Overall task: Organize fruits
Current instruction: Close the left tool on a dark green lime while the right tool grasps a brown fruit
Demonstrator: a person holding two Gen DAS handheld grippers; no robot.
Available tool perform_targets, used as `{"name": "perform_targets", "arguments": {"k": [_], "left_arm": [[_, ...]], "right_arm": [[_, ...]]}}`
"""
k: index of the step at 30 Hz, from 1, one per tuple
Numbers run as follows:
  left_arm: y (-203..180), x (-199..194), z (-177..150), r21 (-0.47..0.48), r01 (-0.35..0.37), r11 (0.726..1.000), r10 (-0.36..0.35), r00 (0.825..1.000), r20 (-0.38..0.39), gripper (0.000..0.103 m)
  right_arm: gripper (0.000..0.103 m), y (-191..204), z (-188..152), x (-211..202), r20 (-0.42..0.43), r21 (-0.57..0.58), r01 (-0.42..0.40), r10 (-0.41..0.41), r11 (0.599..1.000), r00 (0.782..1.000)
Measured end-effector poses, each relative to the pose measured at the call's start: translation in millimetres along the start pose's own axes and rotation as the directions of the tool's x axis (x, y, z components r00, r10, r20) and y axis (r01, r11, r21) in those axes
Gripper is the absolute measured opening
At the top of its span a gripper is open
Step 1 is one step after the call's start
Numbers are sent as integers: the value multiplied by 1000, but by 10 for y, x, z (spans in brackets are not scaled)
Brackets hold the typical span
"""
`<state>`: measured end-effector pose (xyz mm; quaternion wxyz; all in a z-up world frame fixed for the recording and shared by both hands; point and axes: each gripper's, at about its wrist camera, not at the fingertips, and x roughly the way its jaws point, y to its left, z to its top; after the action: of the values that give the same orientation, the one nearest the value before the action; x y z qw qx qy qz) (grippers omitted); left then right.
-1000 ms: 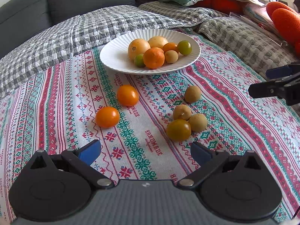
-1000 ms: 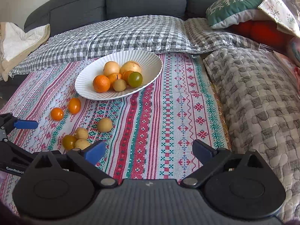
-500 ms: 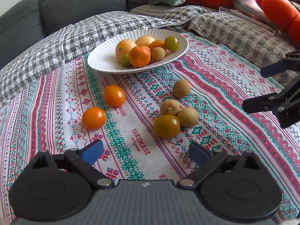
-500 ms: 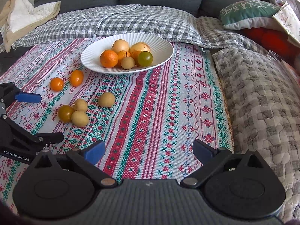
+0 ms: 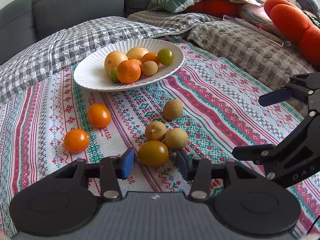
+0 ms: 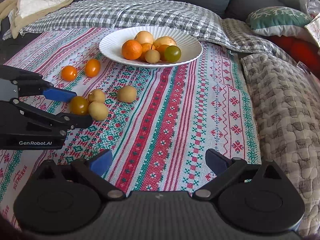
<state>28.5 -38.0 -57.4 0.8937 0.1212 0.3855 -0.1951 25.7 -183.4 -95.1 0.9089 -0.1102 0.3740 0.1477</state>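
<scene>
A white ribbed plate (image 5: 90, 76) (image 6: 188, 42) holds several fruits, among them an orange (image 5: 128, 71) and a green tomato (image 5: 165, 56). On the patterned cloth lie two orange tomatoes (image 5: 99, 115) (image 5: 76, 140), three tan round fruits (image 5: 173, 109) (image 5: 155, 131) (image 5: 176, 138) and an olive-yellow tomato (image 5: 153, 153) (image 6: 79, 105). My left gripper (image 5: 155, 165) (image 6: 80, 108) has its jaws on either side of the olive-yellow tomato, with a small gap on each side. My right gripper (image 6: 158, 160) (image 5: 252, 128) is open and empty above the cloth, to the right.
A grey checked quilt (image 5: 60, 46) and a grey sofa back (image 5: 80, 4) lie behind the plate. A pebble-patterned blanket (image 6: 284, 104) bounds the cloth on the right. Pillows and orange cushions (image 5: 290, 18) sit at the back right. A beige cloth (image 6: 34, 2) lies back left.
My left gripper moved forward and down, and its jaws narrowed around the olive-yellow tomato. My right gripper moved forward, closer to the cloth. The fruits have not moved.
</scene>
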Motion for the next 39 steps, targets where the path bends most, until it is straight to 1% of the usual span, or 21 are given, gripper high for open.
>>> {"name": "perform_targets", "arguments": {"k": [2, 10, 18, 24, 29, 31, 32, 36, 38, 39], "left_arm": [[-10, 0, 9, 3, -1, 1000, 1, 1000, -1, 18], [42, -59, 4, 10, -26, 1000, 26, 999, -28, 18], [194, -168, -62, 8, -61, 998, 61, 997, -56, 18], [320, -226, -142, 6, -77, 997, 78, 995, -66, 18], [360, -231, -149, 10, -80, 997, 81, 994, -69, 19], [362, -227, -141, 9, -82, 997, 82, 994, -68, 19], [365, -226, -139, 11, -84, 996, 84, 994, -68, 19], [385, -224, -131, 6, -85, 996, 85, 994, -66, 19], [394, -218, -133, 5, -88, 996, 88, 994, -67, 19], [395, -217, -134, 5, -88, 996, 88, 994, -68, 19]], "right_arm": [[99, 34, -5, 14, -4, -13, 2, -2, 1000, 1000], [99, 125, 43, 50, -1, -25, -7, 7, 1000, 1000], [98, 317, 189, 126, 0, -19, -65, 65, 998, 998], [91, 462, 270, 233, -15, -36, -80, 79, 996, 997], [76, 520, 344, 280, -19, -26, -95, 95, 995, 995], [73, 549, 373, 299, -18, -20, -101, 101, 995, 995], [70, 562, 381, 307, -19, -22, -105, 104, 994, 994], [64, 602, 409, 330, -14, -35, -112, 111, 993, 994], [57, 607, 426, 335, -15, -33, -121, 121, 992, 993], [55, 610, 429, 336, -15, -35, -126, 125, 991, 992]]}}
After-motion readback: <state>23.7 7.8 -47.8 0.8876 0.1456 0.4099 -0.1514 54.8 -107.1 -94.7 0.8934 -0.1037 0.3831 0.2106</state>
